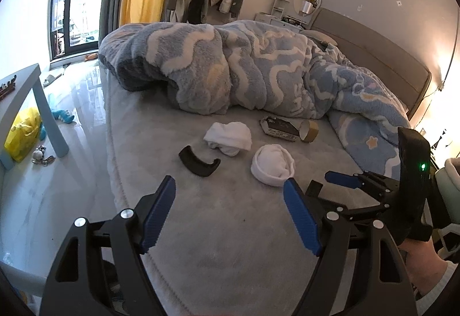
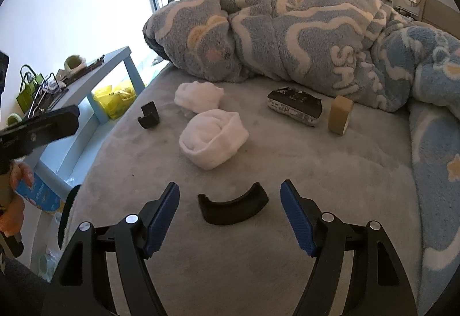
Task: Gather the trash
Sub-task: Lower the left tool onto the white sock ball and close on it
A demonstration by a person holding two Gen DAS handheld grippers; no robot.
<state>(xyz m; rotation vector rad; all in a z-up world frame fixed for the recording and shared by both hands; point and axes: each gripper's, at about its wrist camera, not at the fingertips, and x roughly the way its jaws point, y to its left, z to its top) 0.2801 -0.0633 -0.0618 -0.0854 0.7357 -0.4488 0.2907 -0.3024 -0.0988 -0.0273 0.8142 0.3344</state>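
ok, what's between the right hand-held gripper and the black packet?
Right wrist view: a curved black piece between its fingers, then bare grey sheet.

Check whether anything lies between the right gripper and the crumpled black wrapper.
A curved black piece lies just ahead of the open right gripper, toward the crumpled black wrapper; the rolled white sock sits left of that line.

Left wrist cam: looks fwd along its blue fingers (image 1: 302, 215), tilted down over grey bed sheet (image 1: 230, 244) from the foot edge; faces duvet (image 1: 244, 71), window beyond.
Right wrist cam: same tilt, nearer the sheet; curved black piece (image 2: 233, 206) close in front.
Shared: white sock rolls (image 1: 273, 165), dark packet (image 1: 280, 129), tape roll (image 1: 310, 130), duvet, blue side table (image 2: 109, 63).
Cross-view: right gripper (image 1: 345, 179) shows at left cam's right edge.
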